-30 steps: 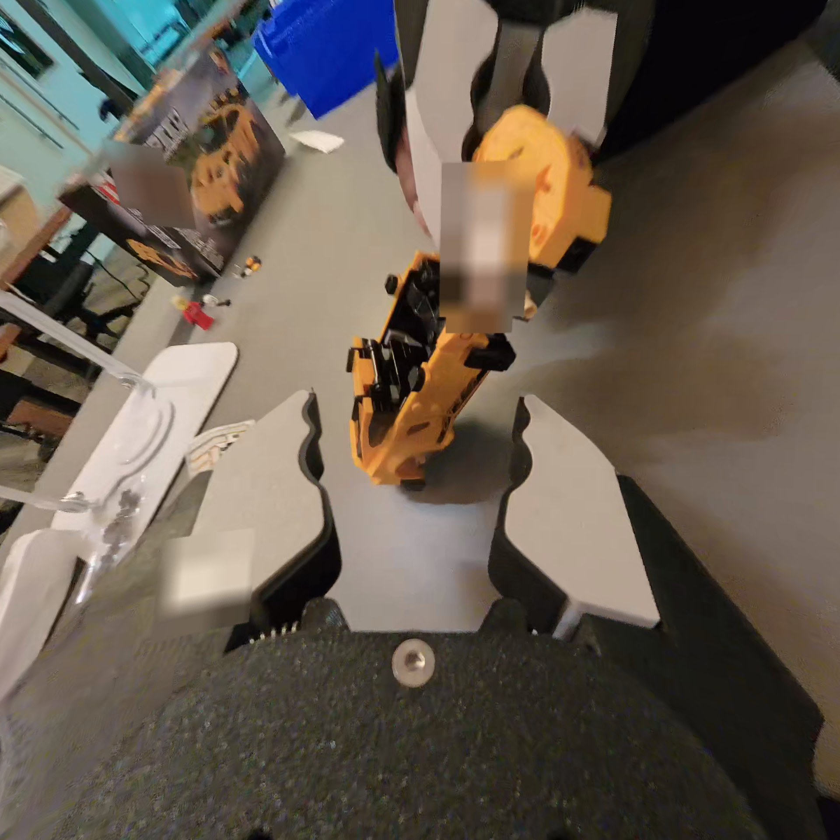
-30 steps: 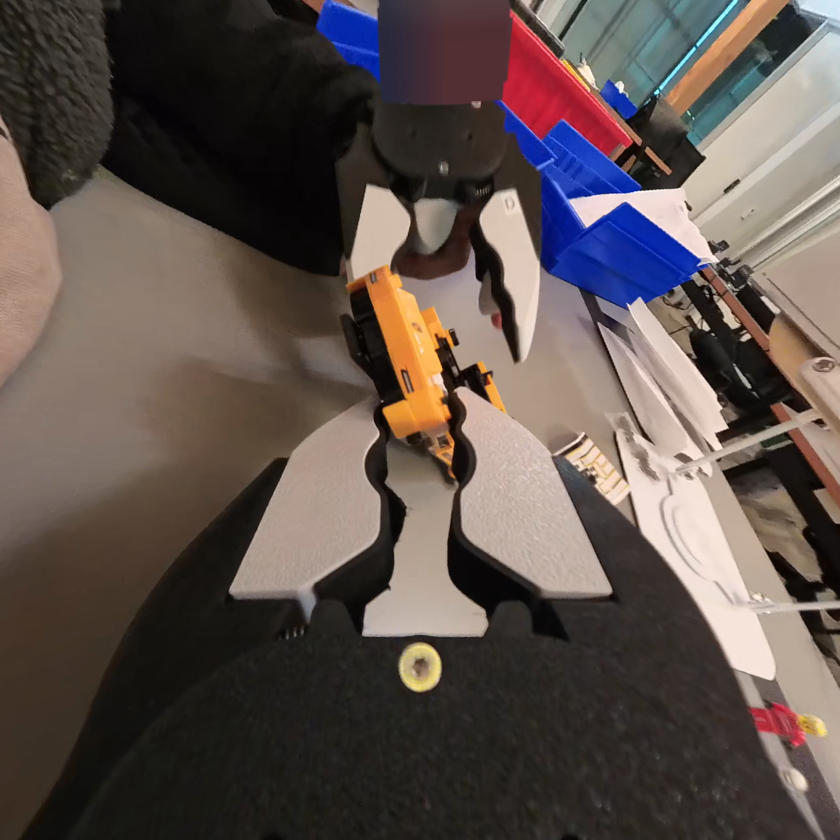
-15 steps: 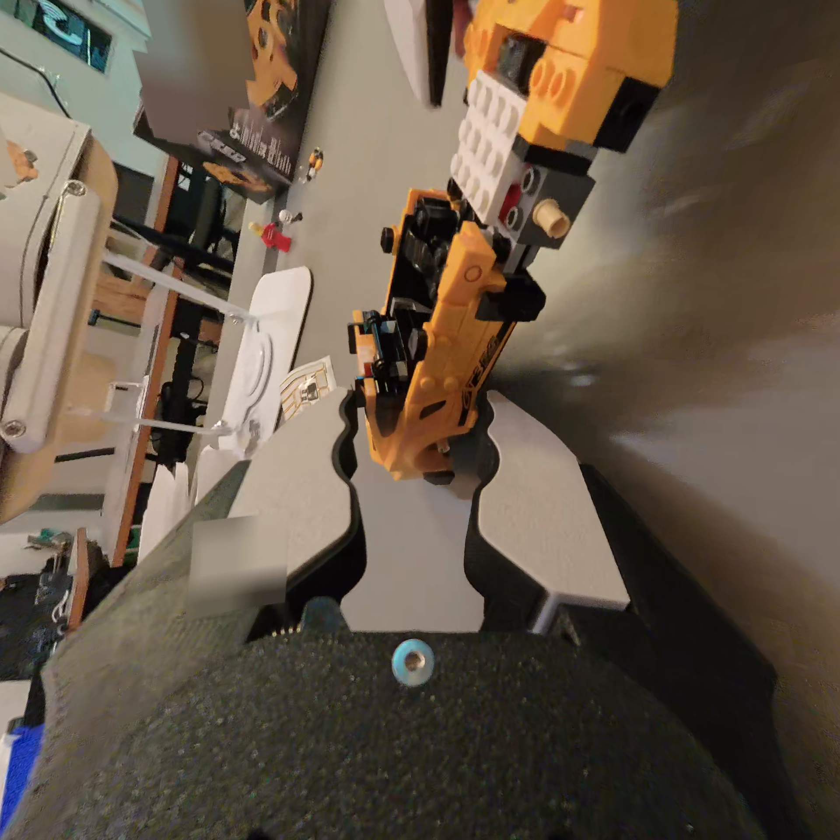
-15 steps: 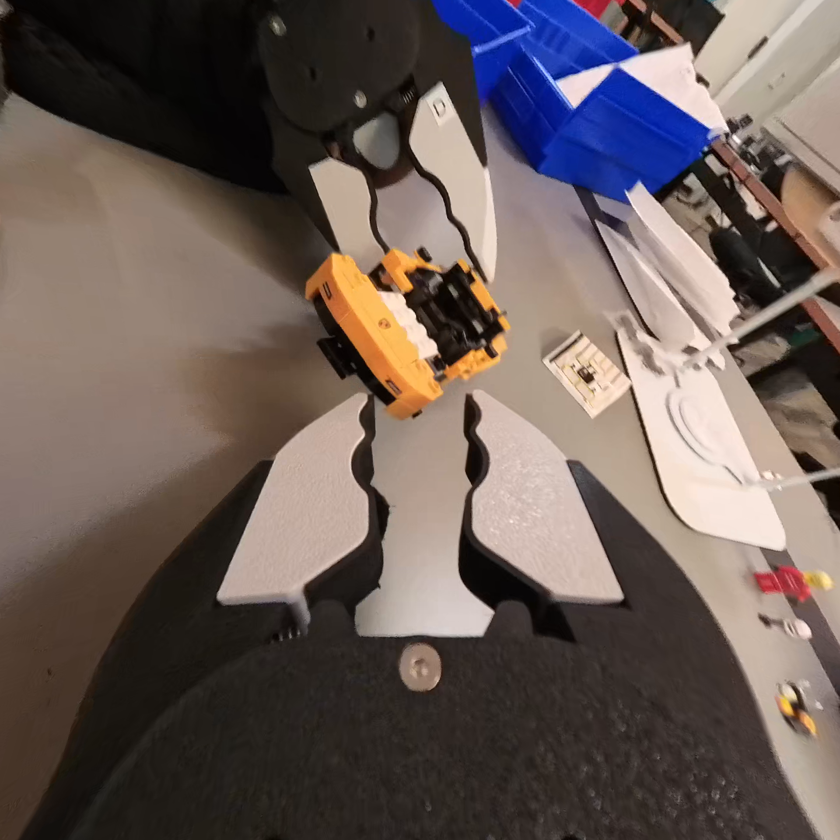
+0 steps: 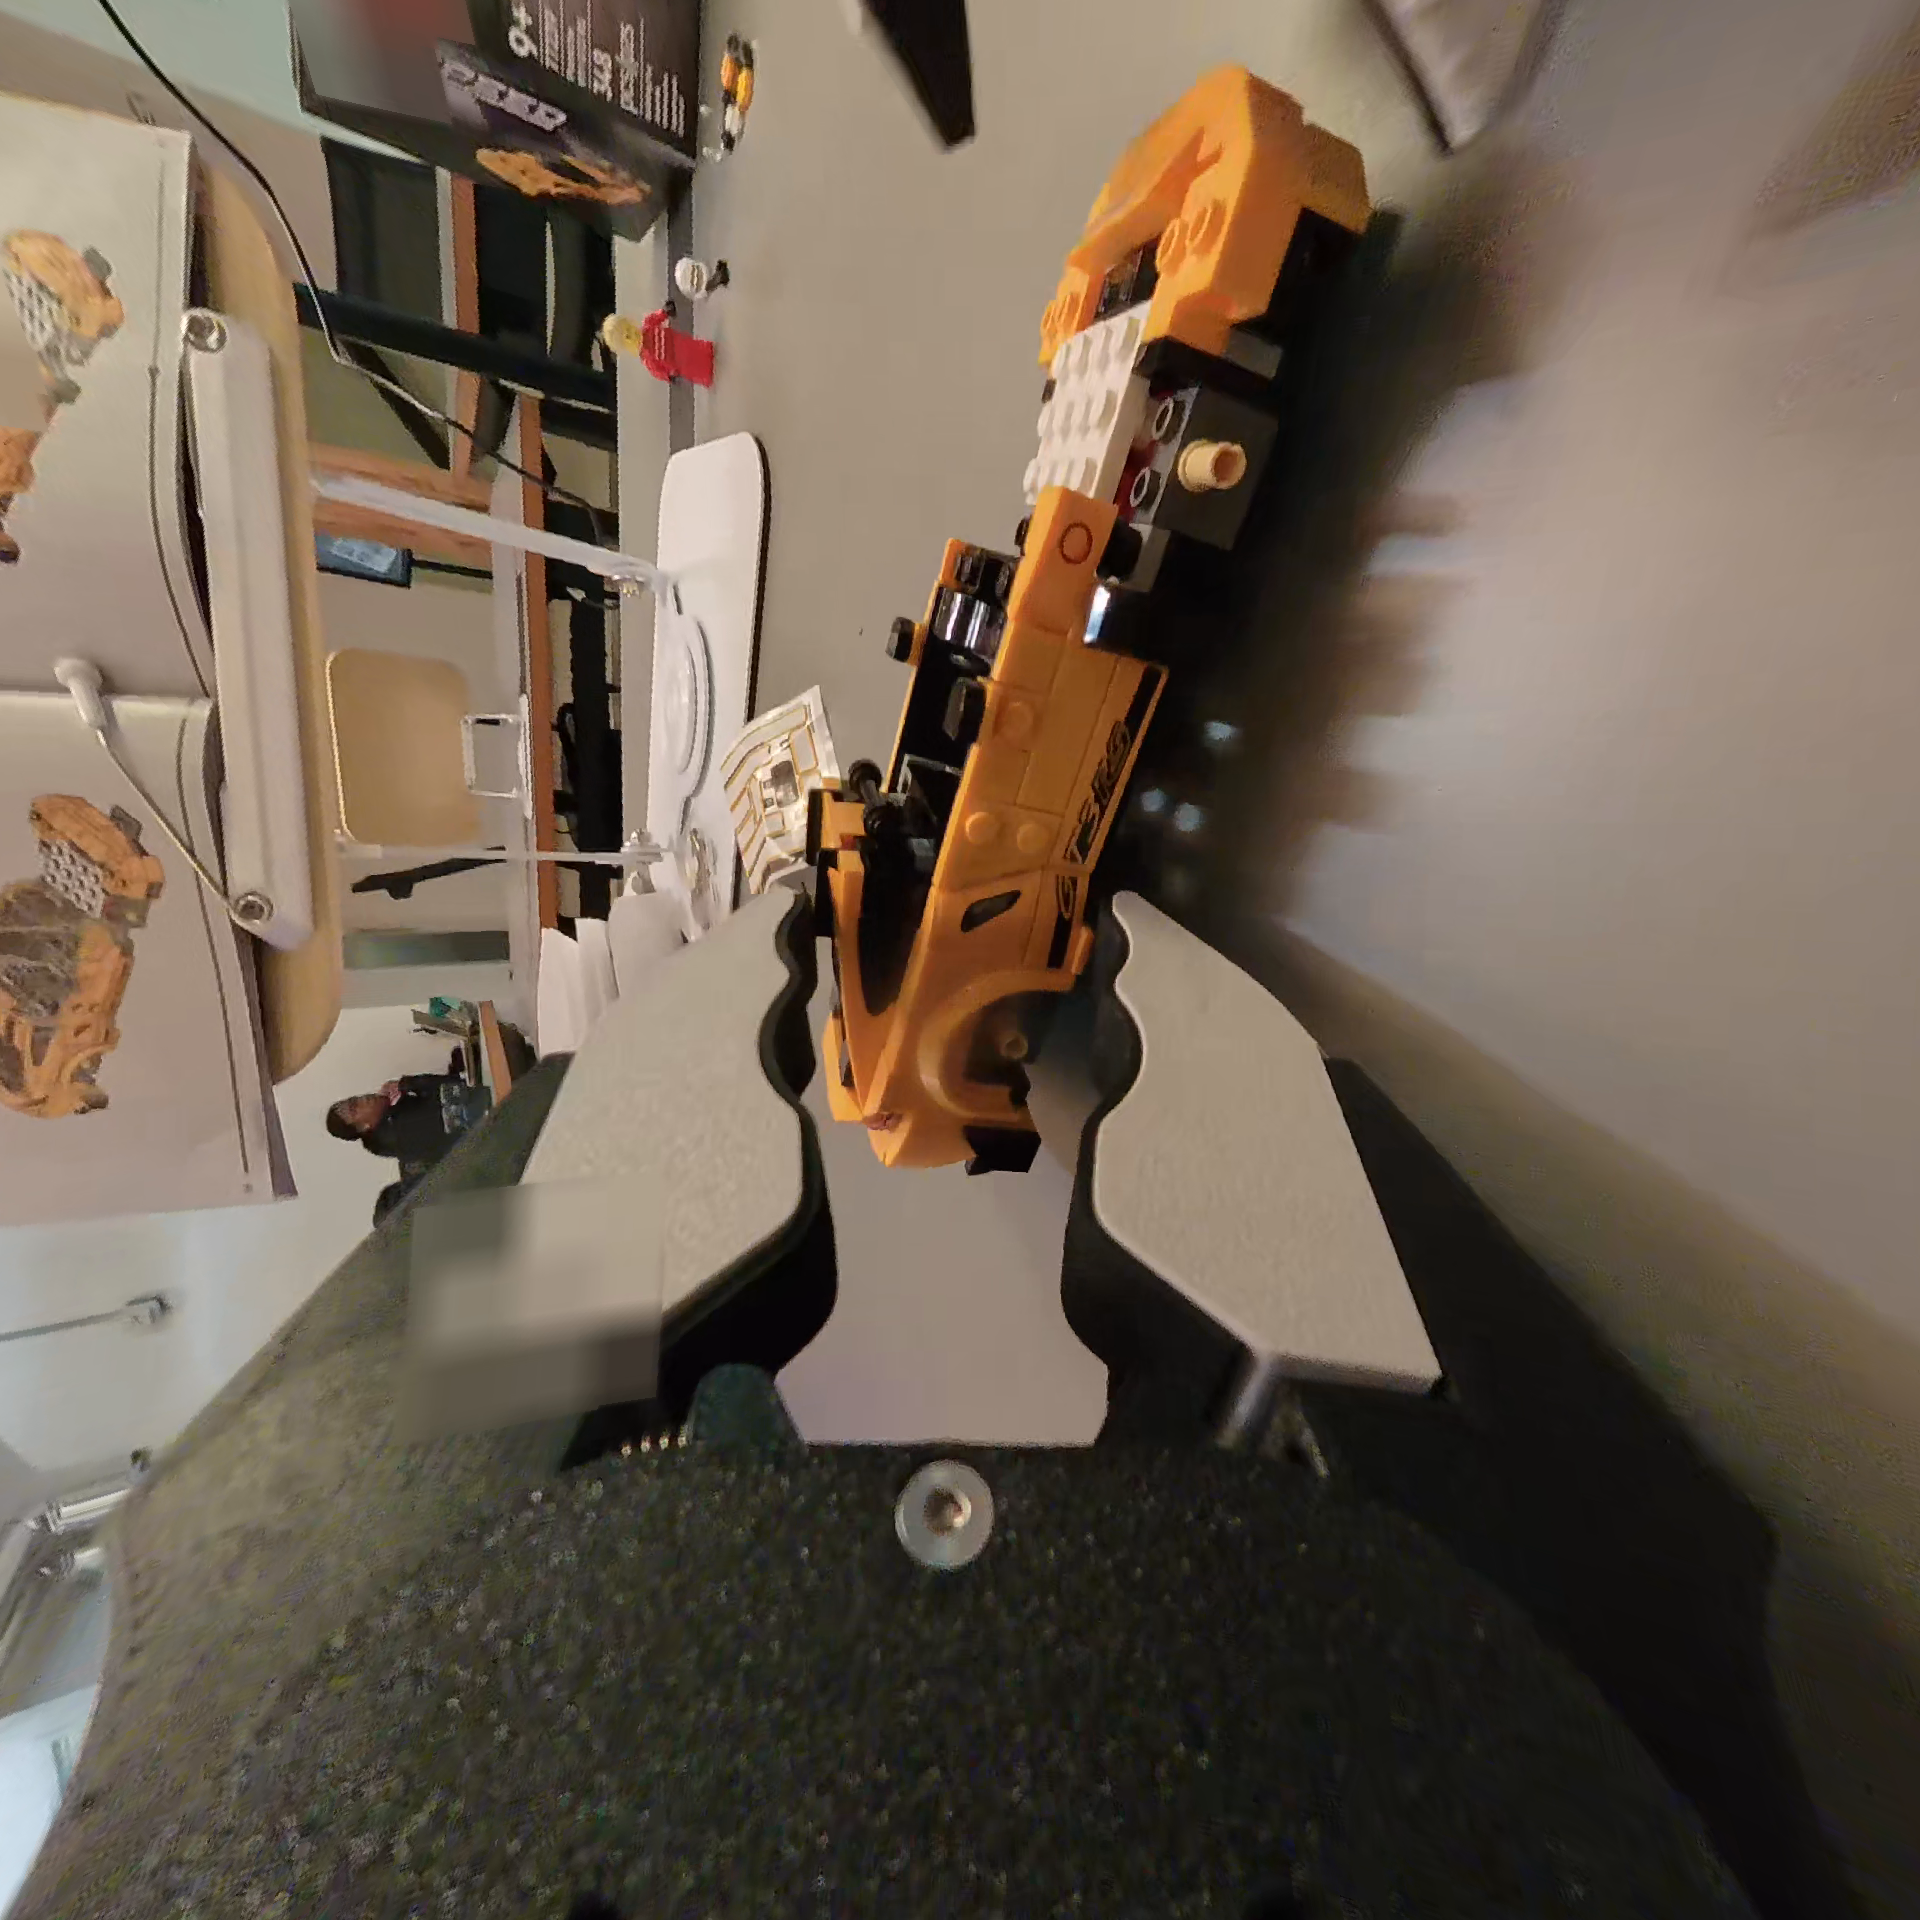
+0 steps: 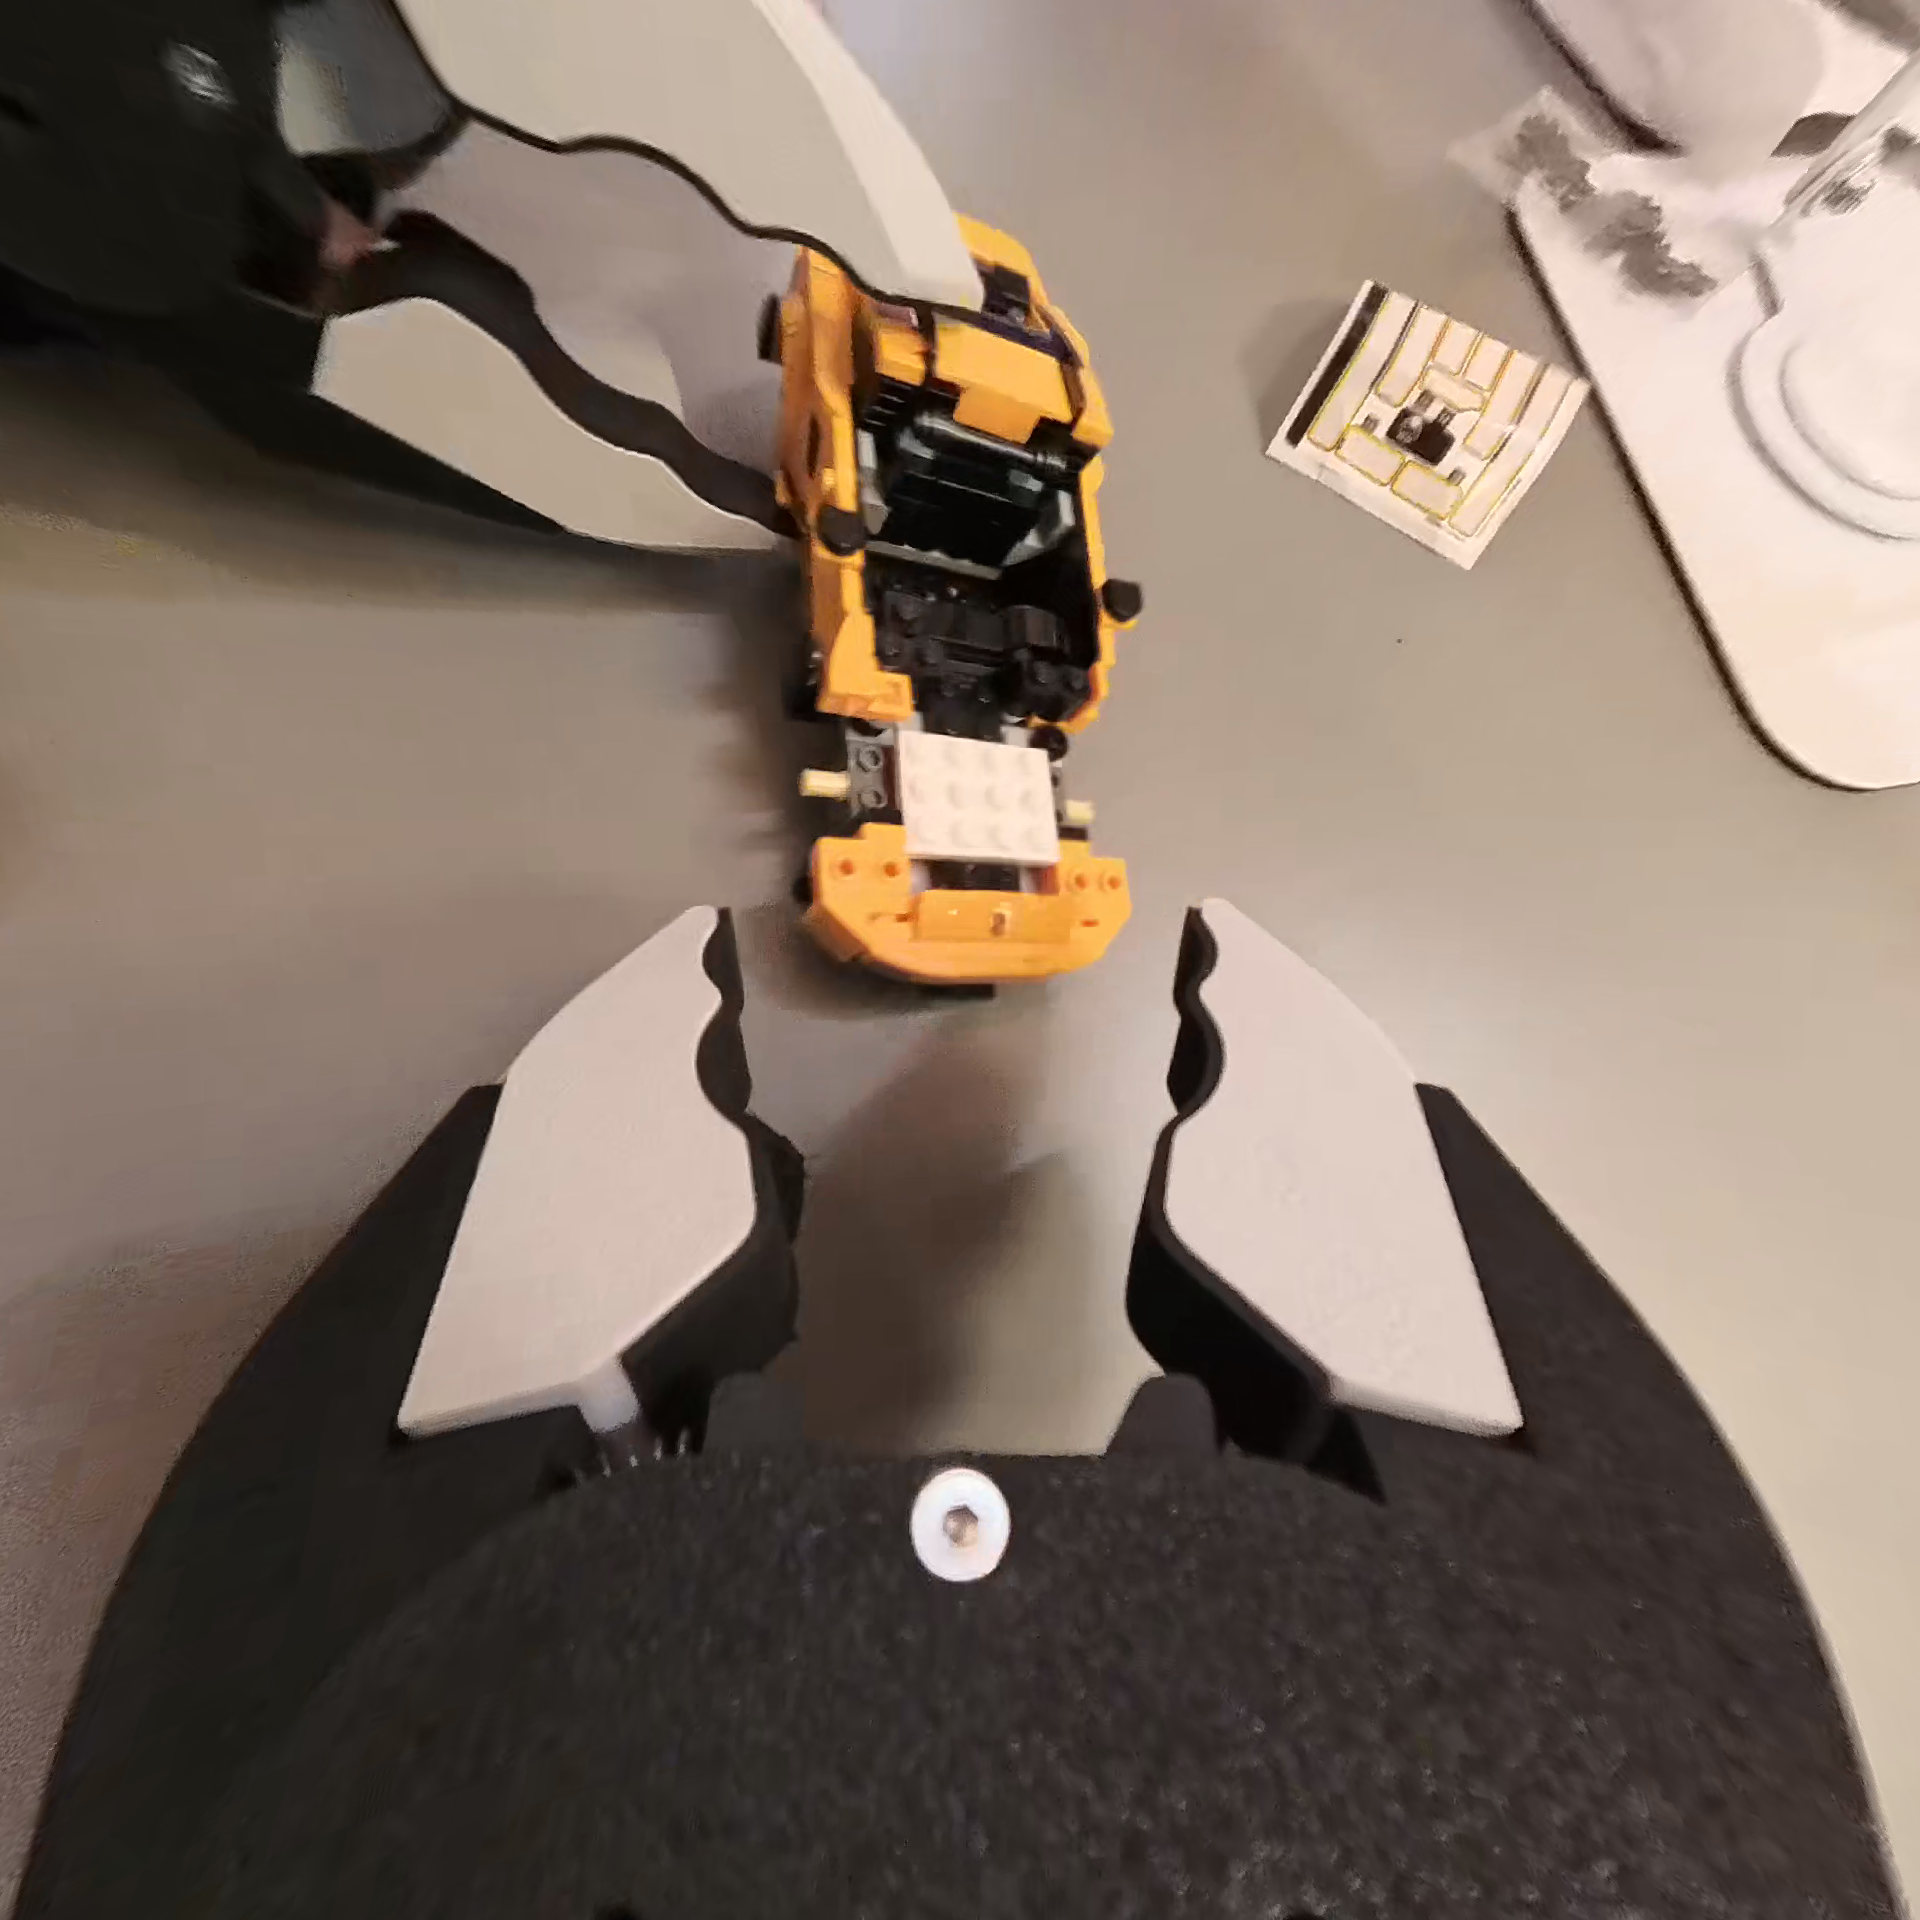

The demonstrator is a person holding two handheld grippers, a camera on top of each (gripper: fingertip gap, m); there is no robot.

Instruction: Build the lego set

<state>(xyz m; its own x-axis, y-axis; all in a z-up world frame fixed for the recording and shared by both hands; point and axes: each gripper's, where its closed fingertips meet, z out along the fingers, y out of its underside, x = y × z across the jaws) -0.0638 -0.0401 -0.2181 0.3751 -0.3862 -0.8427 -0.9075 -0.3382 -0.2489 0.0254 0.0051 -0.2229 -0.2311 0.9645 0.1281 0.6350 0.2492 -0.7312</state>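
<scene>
The orange and black lego car (image 6: pixel 966 582) lies lengthwise in the right wrist view, with a white plate (image 6: pixel 977 800) on its near end. It has no wheels. My right gripper (image 6: pixel 951 920) is open and empty, its fingertips on either side of the car's near bumper and not touching it. My left gripper (image 6: pixel 862 400) reaches in from the upper left and is shut on the car's far end. In the left wrist view the left gripper (image 5: pixel 951 935) clamps the car (image 5: pixel 1018 769) at its wheel arch. I cannot tell whether the car touches the grey table (image 6: pixel 312 779).
A sticker sheet (image 6: pixel 1423 426) lies right of the car, with a white stand base (image 6: pixel 1787 582) beyond it. The left wrist view shows a red minifigure (image 5: pixel 670 348), the set's box (image 5: pixel 561 94) and an instruction booklet (image 5: pixel 94 727) on a holder. The left gripper's tips are roughly 11 cm from the right gripper's.
My right gripper let go of the car, opened wide and drew back. My left gripper closed on the car's other end. The car turned from tilted to flat.
</scene>
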